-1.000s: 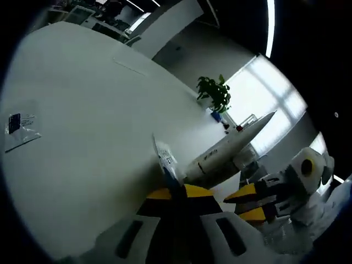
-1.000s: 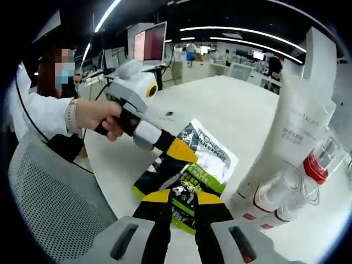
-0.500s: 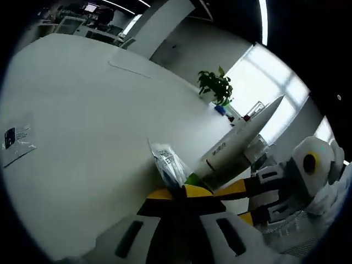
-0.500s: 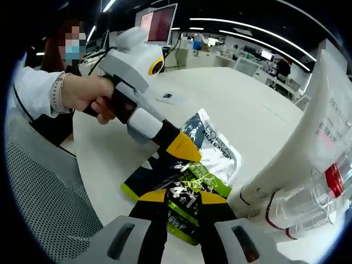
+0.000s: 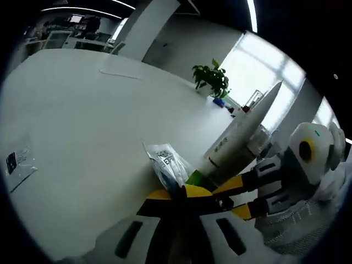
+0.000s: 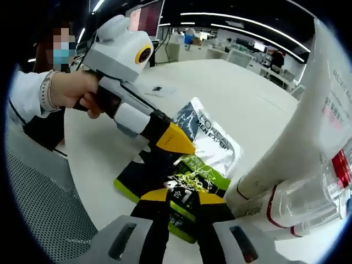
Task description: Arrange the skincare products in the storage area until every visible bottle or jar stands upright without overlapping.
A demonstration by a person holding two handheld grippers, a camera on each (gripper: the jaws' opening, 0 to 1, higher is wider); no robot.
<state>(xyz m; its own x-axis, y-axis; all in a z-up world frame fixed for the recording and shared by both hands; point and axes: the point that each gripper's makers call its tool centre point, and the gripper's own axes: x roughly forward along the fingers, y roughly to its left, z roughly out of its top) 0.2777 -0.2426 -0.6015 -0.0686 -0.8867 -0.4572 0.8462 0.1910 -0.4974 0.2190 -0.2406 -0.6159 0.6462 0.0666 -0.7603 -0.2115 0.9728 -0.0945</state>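
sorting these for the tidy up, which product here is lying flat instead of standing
The black and green sachet, flat on the table, both grippers shut on it. The white tube beside it stands on its cap.

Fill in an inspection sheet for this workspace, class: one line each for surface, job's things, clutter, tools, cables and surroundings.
Surface: white table, mostly bare.
Job's things: black-and-green skincare packet lying flat; white tube leaning beside clear bottles.
Clutter: small plastic bag with a label, lying apart on the table.
Tools: left tool shut on the packet; right tool also shut on the packet's near edge.
Cables: nothing seen.
Surroundings: potted plant, bright window, mesh chair, monitor, office desks behind.
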